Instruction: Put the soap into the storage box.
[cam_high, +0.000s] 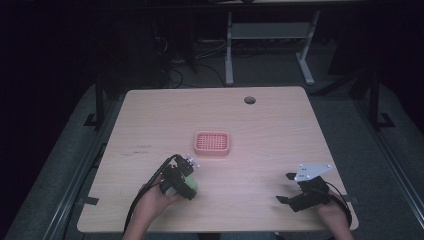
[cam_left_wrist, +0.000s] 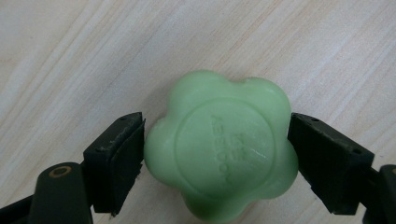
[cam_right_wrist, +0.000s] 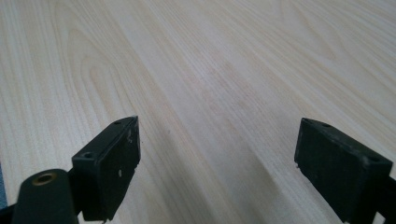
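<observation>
The pale green flower-shaped soap bar lay flat on the light wooden tabletop, stamped face up, without a clear long axis, gripped by the left tongs. The pink slotted plastic soap dish sat just beyond, nothing between. The right tongs gaped wide, well apart.

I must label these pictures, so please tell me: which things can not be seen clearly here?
- Raised lettering on the green soap: left gripper view, too blurred to read.
- Soap's lower edge: cut off by the bottom of that view.
- Soap in the high view: mostly hidden under the left claw.
- Contents of the pink dish: high view, too small and dim.
</observation>
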